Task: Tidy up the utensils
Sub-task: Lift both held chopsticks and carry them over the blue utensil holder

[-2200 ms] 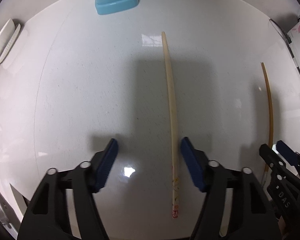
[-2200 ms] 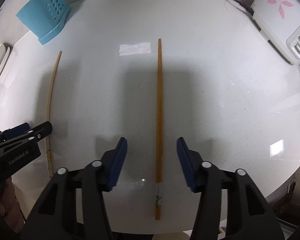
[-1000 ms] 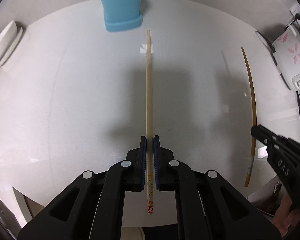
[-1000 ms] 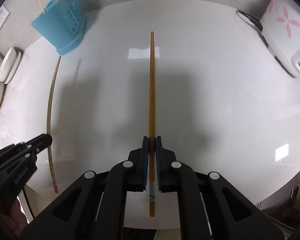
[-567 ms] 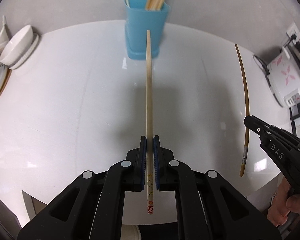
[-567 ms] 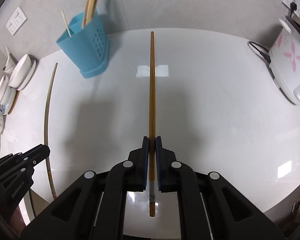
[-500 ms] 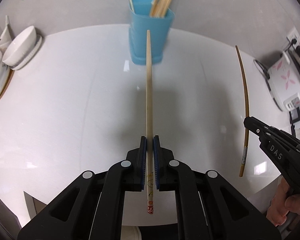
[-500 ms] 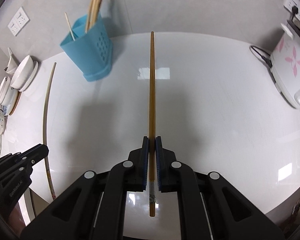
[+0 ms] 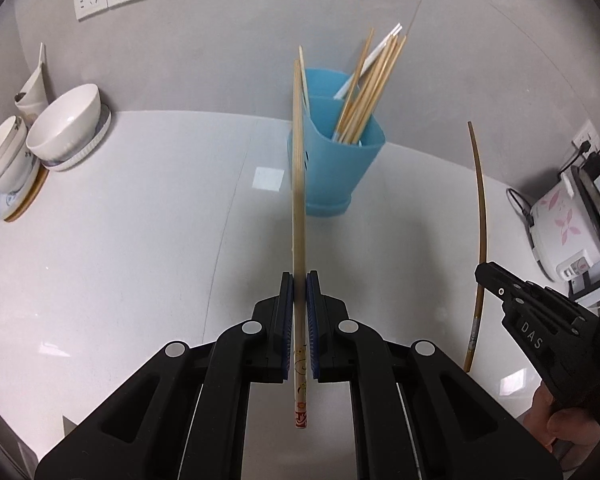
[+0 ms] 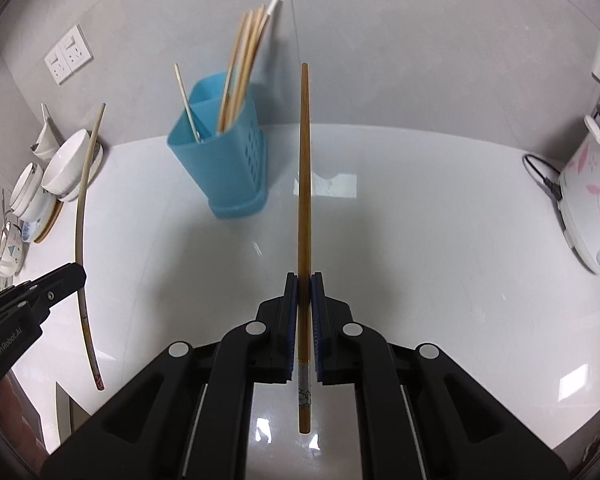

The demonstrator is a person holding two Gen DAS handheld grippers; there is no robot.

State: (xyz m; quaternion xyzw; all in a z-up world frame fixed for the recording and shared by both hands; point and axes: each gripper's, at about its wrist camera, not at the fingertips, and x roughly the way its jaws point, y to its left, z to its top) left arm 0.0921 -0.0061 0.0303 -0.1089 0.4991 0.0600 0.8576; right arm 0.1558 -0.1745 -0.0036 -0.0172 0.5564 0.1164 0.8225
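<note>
My tabletop (image 9: 148, 240) is white and glossy, with ceiling light reflected in small bright patches, and it runs back to a grey wall. A blue utensil holder (image 9: 336, 160) stands on it near the back, upright, with a bundle of chopsticks leaning in one compartment and a single stick in the other. At the left edge sit stacked white bowls (image 9: 60, 128) on plates, close to the wall. At the far right a white rice cooker (image 10: 592, 200) with pink flowers rests on the tabletop, its black cord trailing beside it.
</note>
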